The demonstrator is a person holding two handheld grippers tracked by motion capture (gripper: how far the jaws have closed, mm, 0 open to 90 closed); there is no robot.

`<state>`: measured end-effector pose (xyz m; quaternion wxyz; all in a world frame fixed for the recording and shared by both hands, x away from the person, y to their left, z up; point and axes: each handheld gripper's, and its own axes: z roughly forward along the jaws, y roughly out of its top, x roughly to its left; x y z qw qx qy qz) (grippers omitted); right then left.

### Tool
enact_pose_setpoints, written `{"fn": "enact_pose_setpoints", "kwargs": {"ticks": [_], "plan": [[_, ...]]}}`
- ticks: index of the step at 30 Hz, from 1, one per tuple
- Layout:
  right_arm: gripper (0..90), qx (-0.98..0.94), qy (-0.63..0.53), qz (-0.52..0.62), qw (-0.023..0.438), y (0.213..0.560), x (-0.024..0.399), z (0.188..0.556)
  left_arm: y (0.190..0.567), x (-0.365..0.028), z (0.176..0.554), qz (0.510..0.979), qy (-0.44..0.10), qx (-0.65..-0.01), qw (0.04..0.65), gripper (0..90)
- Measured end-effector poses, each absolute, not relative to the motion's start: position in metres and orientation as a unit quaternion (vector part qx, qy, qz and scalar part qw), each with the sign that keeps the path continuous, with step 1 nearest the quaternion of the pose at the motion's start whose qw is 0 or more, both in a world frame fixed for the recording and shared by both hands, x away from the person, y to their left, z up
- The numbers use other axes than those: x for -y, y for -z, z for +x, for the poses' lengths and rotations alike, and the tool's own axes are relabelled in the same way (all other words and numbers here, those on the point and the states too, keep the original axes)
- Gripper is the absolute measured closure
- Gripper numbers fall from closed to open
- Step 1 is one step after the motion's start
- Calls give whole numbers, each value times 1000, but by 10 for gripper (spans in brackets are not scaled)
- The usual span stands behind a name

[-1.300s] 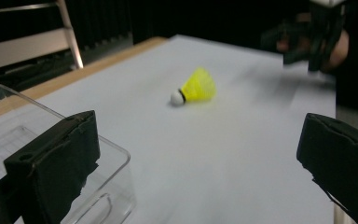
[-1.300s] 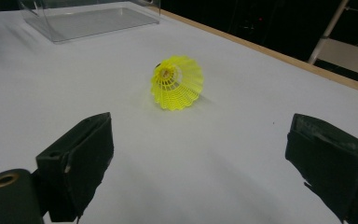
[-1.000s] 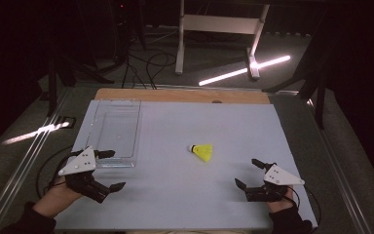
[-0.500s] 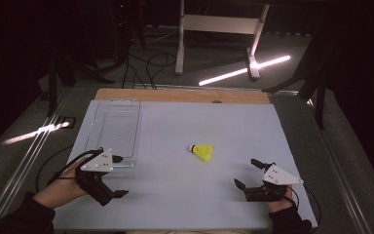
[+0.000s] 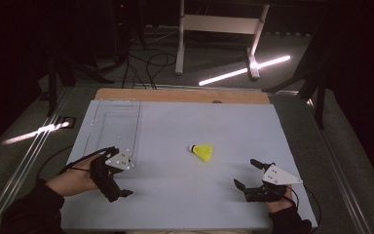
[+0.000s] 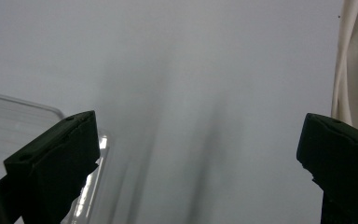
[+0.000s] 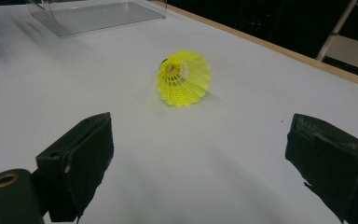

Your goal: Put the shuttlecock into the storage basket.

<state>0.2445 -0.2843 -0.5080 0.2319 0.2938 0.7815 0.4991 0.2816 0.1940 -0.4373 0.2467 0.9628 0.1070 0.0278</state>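
— Left gripper (image 5: 118,178) has slid inward along the table's near edge, toward the clear tray's (image 5: 117,127) near corner. Jaws?

— Wide apart, empty — same for the right gripper (image 5: 251,175) by the near right corner.

— And the yellow shuttlecock (image 5: 203,151)?

— On its side, mid-table (image 5: 214,122), on the pale sheet. Dark room beyond; light streaks cross the floor (image 5: 243,73).

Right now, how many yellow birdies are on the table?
1. The yellow shuttlecock lies on its side near the middle of the white table, ahead of the right gripper and apart from the clear tray.
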Motion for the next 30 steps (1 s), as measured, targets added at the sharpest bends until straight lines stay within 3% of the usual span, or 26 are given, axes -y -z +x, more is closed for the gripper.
{"fn": "enact_pose_setpoints", "kwargs": {"ticks": [9,13,30], "plan": [[81,-783,-500,292,227,508,283,244,440,-178,287,973,-1,-72,219,2],[81,-784,-499,291,227,509,283,245,441,-167,291,978,36,-72,191,2],[81,-784,-501,289,226,509,283,244,432,-121,311,975,21,3,222,9]]}}
